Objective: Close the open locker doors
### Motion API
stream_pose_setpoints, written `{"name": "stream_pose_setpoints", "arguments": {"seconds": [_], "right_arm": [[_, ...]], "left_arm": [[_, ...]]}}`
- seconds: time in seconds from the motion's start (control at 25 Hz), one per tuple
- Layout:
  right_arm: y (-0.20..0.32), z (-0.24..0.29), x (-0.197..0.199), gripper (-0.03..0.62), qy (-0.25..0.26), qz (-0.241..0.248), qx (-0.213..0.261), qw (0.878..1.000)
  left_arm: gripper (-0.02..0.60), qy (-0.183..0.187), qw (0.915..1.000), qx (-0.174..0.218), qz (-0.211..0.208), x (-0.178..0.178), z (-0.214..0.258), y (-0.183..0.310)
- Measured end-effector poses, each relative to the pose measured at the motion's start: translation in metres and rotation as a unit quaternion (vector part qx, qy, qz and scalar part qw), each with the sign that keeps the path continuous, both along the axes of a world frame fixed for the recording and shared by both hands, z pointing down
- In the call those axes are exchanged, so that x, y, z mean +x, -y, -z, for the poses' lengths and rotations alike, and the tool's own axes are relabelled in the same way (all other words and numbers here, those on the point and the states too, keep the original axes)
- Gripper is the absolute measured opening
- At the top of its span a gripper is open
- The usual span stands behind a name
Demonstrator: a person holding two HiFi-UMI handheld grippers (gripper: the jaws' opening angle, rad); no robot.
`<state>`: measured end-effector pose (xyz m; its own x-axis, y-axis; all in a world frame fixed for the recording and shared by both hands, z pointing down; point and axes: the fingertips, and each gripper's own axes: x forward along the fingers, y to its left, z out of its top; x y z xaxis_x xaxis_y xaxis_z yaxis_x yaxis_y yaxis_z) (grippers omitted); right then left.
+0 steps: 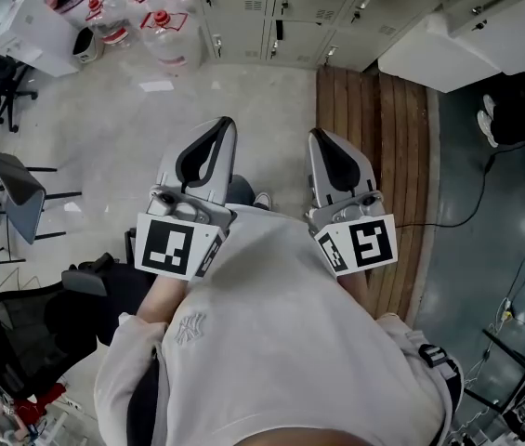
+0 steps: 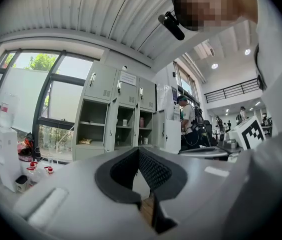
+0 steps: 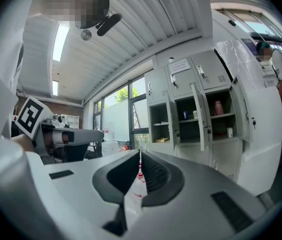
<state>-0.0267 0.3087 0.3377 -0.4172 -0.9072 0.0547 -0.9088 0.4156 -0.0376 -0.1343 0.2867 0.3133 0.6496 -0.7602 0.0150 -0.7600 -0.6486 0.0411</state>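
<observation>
A bank of grey lockers stands ahead of me, beyond my reach. In the left gripper view, three middle-row compartments stand open, with a white door swung out at their right. The right gripper view shows the same open compartments, a narrow door ajar between two of them, and a wide open door on the right. My left gripper and right gripper are held close to my chest and point at the lockers. Both are shut on nothing.
Water bottles and a white box stand on the floor left of the lockers. A wooden platform runs along the right, with a white cabinet beyond it. Office chairs stand at my left. A person stands by the lockers.
</observation>
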Motion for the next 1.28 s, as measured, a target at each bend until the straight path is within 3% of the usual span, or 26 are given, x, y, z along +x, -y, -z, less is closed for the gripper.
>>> {"name": "stream_pose_setpoints", "arguments": {"seconds": [0.32, 0.88, 1.28], "right_arm": [[0.031, -0.011, -0.013, 0.012, 0.002, -0.003, -0.019, 1.0], [0.164, 0.015, -0.051, 0.012, 0.009, -0.041, 0.007, 0.999], [0.212, 0.002, -0.055, 0.012, 0.006, -0.054, -0.011, 0.998]], "left_arm": [[0.002, -0.002, 0.9998, -0.016, -0.006, -0.013, -0.013, 0.032], [0.002, -0.004, 0.9996, 0.012, -0.025, -0.062, 0.014, 0.174], [0.002, -0.007, 0.9995, -0.016, -0.026, -0.077, -0.004, 0.225]]}}
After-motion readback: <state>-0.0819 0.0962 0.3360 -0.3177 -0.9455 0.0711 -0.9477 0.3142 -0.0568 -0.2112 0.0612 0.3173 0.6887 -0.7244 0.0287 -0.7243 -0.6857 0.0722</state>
